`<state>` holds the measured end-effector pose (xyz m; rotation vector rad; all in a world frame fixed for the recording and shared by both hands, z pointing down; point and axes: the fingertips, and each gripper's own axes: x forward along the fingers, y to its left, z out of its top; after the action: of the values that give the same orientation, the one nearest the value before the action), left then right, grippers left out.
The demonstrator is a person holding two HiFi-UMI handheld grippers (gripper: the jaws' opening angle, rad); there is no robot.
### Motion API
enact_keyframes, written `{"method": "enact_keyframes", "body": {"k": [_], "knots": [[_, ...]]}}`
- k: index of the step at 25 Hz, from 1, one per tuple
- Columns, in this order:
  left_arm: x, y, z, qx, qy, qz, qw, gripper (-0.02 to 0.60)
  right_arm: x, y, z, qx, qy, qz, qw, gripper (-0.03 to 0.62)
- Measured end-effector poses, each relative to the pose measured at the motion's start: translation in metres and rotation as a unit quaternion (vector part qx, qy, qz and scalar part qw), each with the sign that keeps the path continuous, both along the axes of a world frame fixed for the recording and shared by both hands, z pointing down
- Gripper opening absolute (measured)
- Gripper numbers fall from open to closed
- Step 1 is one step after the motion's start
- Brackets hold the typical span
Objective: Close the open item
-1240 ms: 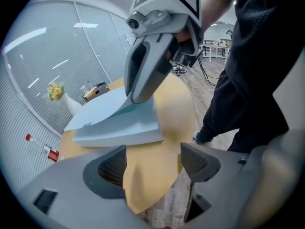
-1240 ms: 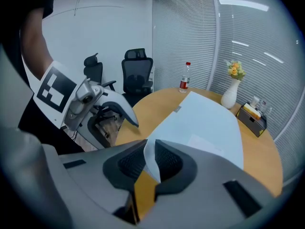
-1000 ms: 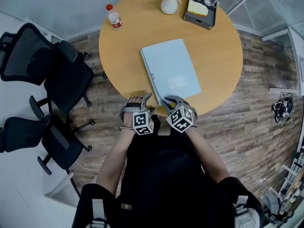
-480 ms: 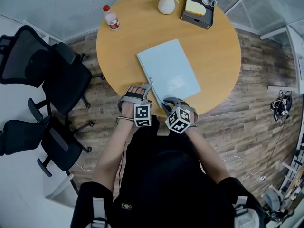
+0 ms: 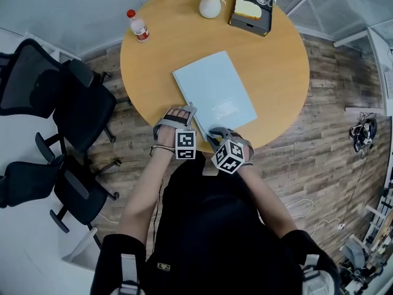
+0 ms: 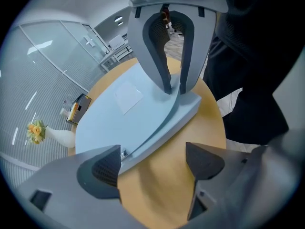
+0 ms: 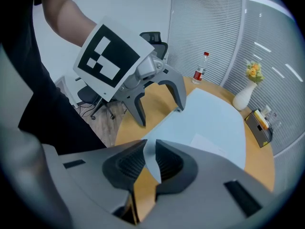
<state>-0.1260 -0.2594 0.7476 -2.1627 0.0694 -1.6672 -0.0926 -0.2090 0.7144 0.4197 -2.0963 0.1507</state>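
A light blue folder (image 5: 212,94) lies on the round wooden table (image 5: 276,60), its cover slightly raised at the near corner. My right gripper (image 5: 215,131) is shut on that cover corner (image 7: 148,162), the thin sheet pinched between its pads. My left gripper (image 5: 183,110) stands beside it at the folder's near left edge. Its jaws have just been opening and now stand wide, over bare table (image 6: 157,175), with the folder's edge (image 6: 143,147) by the left jaw and not gripped. In the left gripper view the right gripper (image 6: 174,87) shows holding the cover.
At the table's far side stand a red-capped bottle (image 5: 137,26), a white vase with flowers (image 5: 209,3) and a black box with small items (image 5: 250,8). Black office chairs (image 5: 55,91) stand to the left on the wood floor. The person stands at the table's near edge.
My left gripper has shifted forward over the table edge toward the folder's near left edge and rolled a little. The right gripper has stayed on the cover corner.
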Motion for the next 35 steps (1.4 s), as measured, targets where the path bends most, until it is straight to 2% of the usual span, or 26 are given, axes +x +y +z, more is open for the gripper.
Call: {"method": "enact_keyframes", "body": {"k": [3,12,22,26,30,35], "knots": [[0.002,0.003,0.005,-0.01,-0.004,0.003,0.9999,0.413,0.0,0.0,0.001,-0.003,-0.001,0.001,1.0,0.046],[0.006,0.005,0.005,-0.037,0.015,-0.02,0.999,0.431,0.0,0.001,0.005,-0.014,-0.005,0.001,1.0,0.051],[0.006,0.006,0.001,-0.039,0.017,-0.035,0.9985,0.431,-0.002,0.001,0.006,-0.021,-0.016,0.005,1.0,0.057],[0.01,0.007,-0.008,-0.047,0.047,-0.066,0.9956,0.431,-0.002,0.0,0.006,-0.023,-0.019,0.007,1.0,0.06],[0.01,0.015,-0.013,-0.083,0.091,-0.126,0.9844,0.431,-0.002,0.0,0.006,-0.026,-0.024,0.009,0.999,0.061],[0.01,0.03,-0.024,-0.159,0.164,-0.193,0.9543,0.43,-0.002,0.001,0.006,-0.023,-0.026,0.008,0.999,0.061]]}}
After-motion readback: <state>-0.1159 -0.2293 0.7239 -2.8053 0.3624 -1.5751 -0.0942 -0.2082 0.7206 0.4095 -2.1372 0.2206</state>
